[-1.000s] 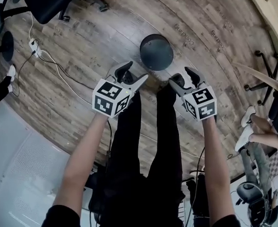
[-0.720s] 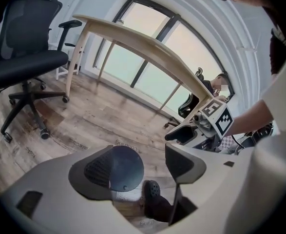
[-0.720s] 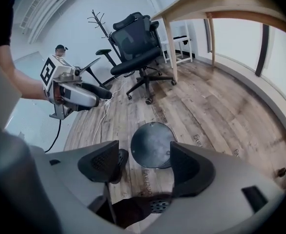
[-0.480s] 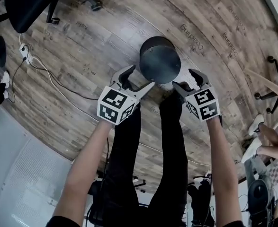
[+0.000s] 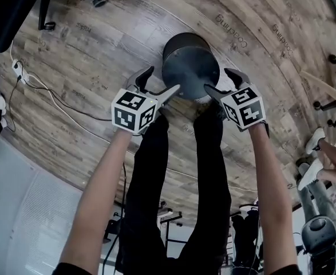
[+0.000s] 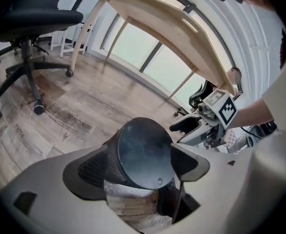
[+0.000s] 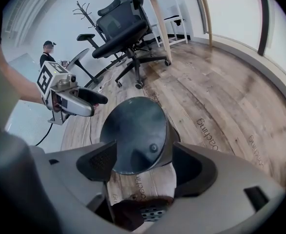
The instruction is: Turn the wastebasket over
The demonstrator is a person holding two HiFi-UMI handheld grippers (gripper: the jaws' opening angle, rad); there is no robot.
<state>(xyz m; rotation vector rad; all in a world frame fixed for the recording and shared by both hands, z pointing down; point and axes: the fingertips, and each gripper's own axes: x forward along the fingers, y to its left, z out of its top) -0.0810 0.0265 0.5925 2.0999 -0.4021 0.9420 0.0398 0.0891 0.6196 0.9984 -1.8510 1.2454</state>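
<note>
Lowered since before, the left gripper [image 5: 162,79] and right gripper [image 5: 218,80] flank the wastebasket [image 5: 190,67], fingers just opened wide, gripping nothing.

Between the left gripper [image 5: 163,78] and right gripper [image 5: 217,79], the wastebasket [image 5: 190,67] is hiding its mouth under its upturned base. Its dark wall is blending into the pads [image 6: 187,161], leaving contact unclear. Beyond the left gripper, an office chair [image 5: 7,7] is running off-frame.

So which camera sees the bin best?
The left gripper view: the bin fills the middle, showing its flat base and mesh side. The head view sees mostly the base from above. The right gripper view shows the base and little of the side.
</note>
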